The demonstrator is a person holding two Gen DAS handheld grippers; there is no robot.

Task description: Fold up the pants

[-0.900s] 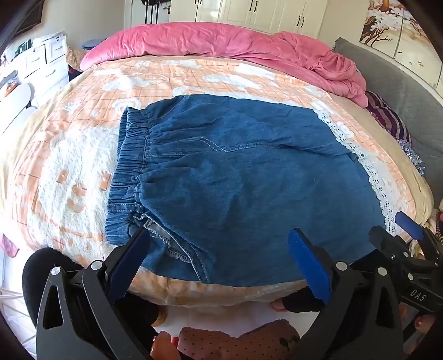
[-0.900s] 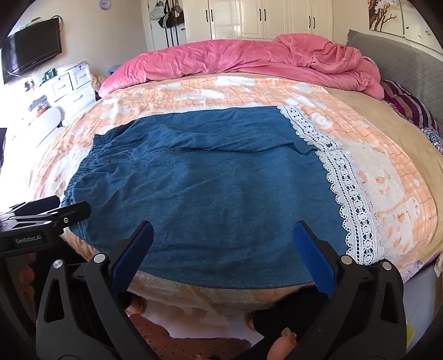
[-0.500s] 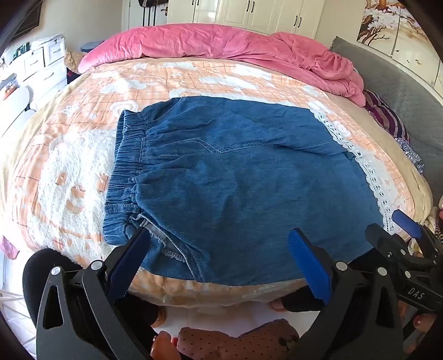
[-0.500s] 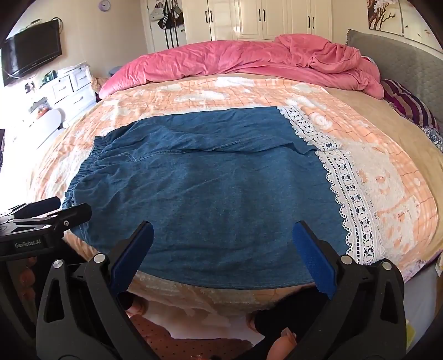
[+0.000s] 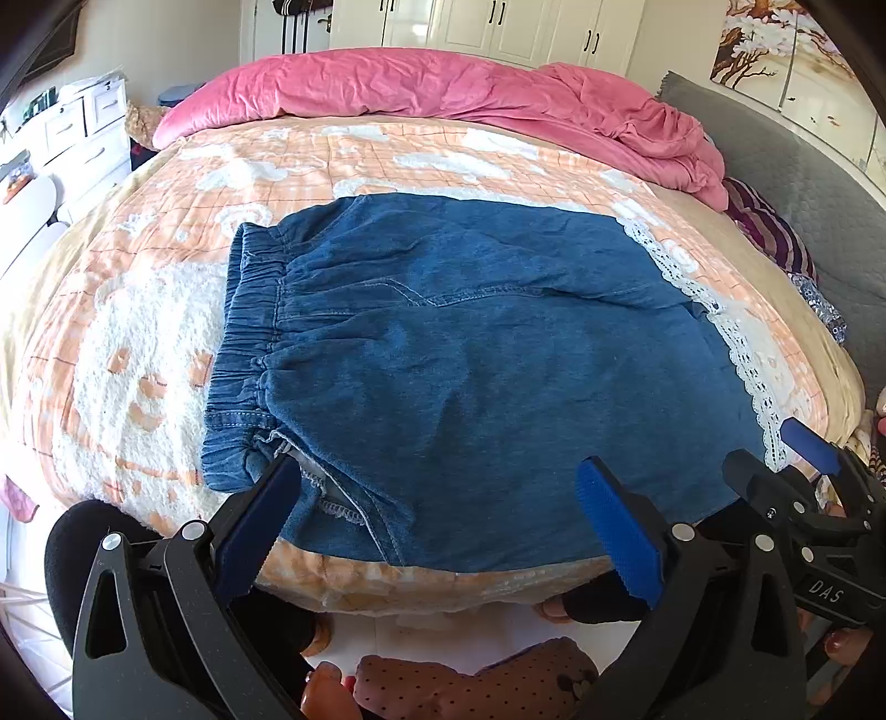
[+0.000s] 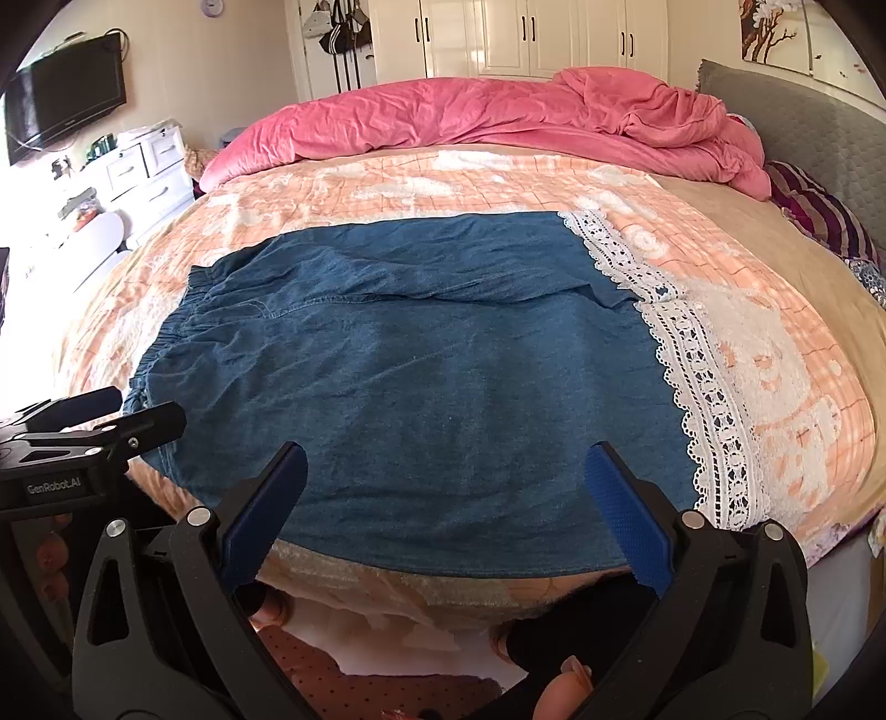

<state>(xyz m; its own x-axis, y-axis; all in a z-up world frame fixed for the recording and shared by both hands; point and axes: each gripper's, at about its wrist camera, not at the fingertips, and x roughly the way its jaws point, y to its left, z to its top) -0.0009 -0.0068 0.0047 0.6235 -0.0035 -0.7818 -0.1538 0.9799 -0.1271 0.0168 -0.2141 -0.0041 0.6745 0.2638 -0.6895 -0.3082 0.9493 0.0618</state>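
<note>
Bedroom, peach quilted bed (image 5: 183,343): we note our left gripper (image 5: 437,531), jaws wide apart, holding nothing, at the elastic waistband (image 5: 243,354); denim pants (image 6: 421,387) flat mid-bed; our right gripper (image 6: 443,515), likewise agape, near the lace hem (image 6: 703,410)

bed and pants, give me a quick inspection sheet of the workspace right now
surface: bed with peach and white patterned cover, pink duvet bunched at the far side.
job's things: denim pants lying flat, elastic waistband to the left, lace hems to the right.
clutter: striped cushion at the right edge.
grippers: left claw open, low over the near edge by the waistband; right claw open, over the near edge; neither holds cloth.
cables: nothing seen.
surroundings: wardrobe, wall TV, white drawers.
</note>
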